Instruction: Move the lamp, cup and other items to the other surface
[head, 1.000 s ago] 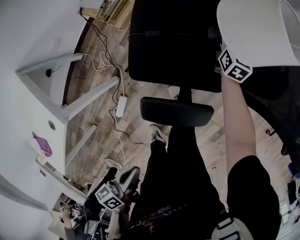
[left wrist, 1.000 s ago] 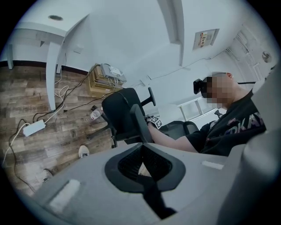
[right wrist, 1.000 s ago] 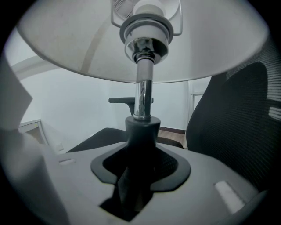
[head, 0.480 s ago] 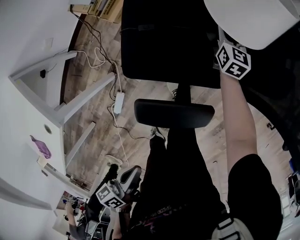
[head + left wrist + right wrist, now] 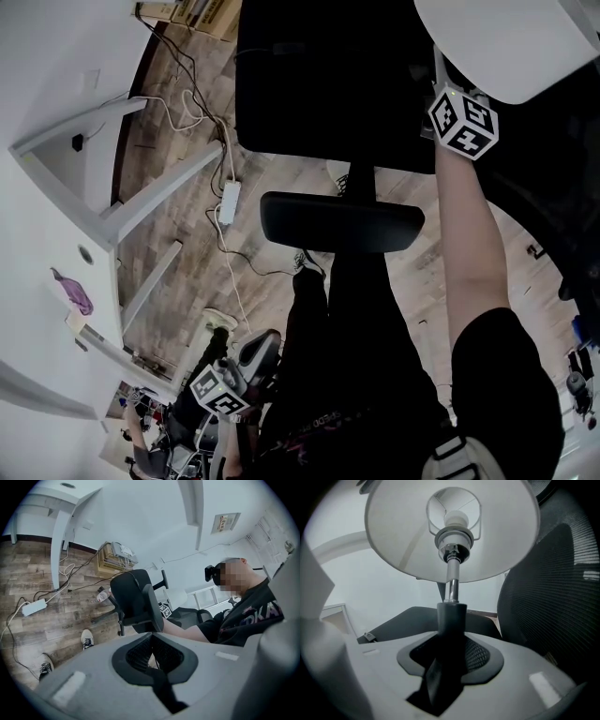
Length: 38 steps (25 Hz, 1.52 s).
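Observation:
The lamp has a white shade (image 5: 450, 531), a bulb socket, a chrome rod and a dark grey stem (image 5: 451, 616). My right gripper (image 5: 450, 641) is shut on that stem and holds the lamp upright. In the head view the shade (image 5: 511, 42) fills the top right corner, with the right gripper (image 5: 450, 94) and its marker cube just below it, beside the black office chair (image 5: 328, 84). My left gripper (image 5: 246, 367) hangs low at the bottom left by the person's hip. Its jaws (image 5: 151, 656) meet with nothing between them. No cup shows in any view.
The chair's seat edge (image 5: 342, 220) and back stand in front of the person's legs. A white desk (image 5: 56, 187) with slanted legs runs along the left. Cables and a power strip (image 5: 228, 202) lie on the wood floor. A purple cloth (image 5: 77, 292) rests on the desk.
The right gripper has sunk a little with the lamp still in its grip, and the head view has shifted slightly. The left gripper has stayed where it was.

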{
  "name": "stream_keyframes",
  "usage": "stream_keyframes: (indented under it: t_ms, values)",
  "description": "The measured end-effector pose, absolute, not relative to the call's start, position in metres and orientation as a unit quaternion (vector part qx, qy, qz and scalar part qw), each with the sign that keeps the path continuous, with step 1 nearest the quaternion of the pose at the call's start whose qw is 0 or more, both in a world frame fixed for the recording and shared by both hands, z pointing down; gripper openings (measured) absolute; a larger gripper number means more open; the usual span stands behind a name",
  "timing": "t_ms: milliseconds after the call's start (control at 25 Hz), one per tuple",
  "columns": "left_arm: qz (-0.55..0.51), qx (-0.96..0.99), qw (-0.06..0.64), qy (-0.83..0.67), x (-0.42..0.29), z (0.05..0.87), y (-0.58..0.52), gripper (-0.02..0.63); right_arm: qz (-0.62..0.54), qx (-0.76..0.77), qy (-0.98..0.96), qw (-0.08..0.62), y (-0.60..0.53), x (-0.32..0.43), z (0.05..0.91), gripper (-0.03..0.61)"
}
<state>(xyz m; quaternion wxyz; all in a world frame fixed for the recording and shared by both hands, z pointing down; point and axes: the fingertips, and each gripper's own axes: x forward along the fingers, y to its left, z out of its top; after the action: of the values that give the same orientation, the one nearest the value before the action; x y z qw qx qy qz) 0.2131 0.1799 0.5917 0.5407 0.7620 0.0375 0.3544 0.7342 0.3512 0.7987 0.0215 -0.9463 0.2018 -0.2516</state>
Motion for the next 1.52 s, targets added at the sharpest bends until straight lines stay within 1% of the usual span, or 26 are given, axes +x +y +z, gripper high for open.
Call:
stream_keyframes:
  t_ms: [320, 560, 760, 1080, 1320, 1360, 1480, 1520]
  values:
    - [0.335, 0.774, 0.536, 0.044, 0.207, 0.592, 0.185, -0.002, -0.263, -0.942, 0.207, 0.015, 0.357, 0.721, 0.803, 0.163]
    - [0.328, 0.767, 0.55, 0.034, 0.21, 0.593, 0.191, -0.002, -0.262, -0.941, 0.211, 0.018, 0.357, 0.717, 0.805, 0.167]
    - [0.319, 0.763, 0.561, 0.037, 0.207, 0.6, 0.192, -0.002, -0.281, -0.935, 0.214, -0.014, 0.357, 0.709, 0.817, 0.203]
    - [0.302, 0.763, 0.568, 0.056, 0.193, 0.606, 0.19, -0.002, -0.305, -0.922, 0.227, -0.071, 0.365, 0.677, 0.82, 0.216]
    - [0.28, 0.771, 0.568, 0.068, 0.166, 0.601, 0.188, -0.002, -0.332, -0.904, 0.245, -0.117, 0.383, 0.648, 0.817, 0.19]
    - [0.276, 0.773, 0.567, 0.068, 0.162, 0.601, 0.187, -0.002, -0.336, -0.899, 0.251, -0.13, 0.386, 0.647, 0.816, 0.166]
    - [0.261, 0.778, 0.567, 0.069, 0.148, 0.589, 0.18, -0.002, -0.356, -0.877, 0.275, -0.168, 0.39, 0.627, 0.81, 0.162]
    - [0.254, 0.781, 0.567, 0.072, 0.143, 0.583, 0.177, -0.002, -0.357, -0.873, 0.281, -0.178, 0.389, 0.62, 0.804, 0.145]
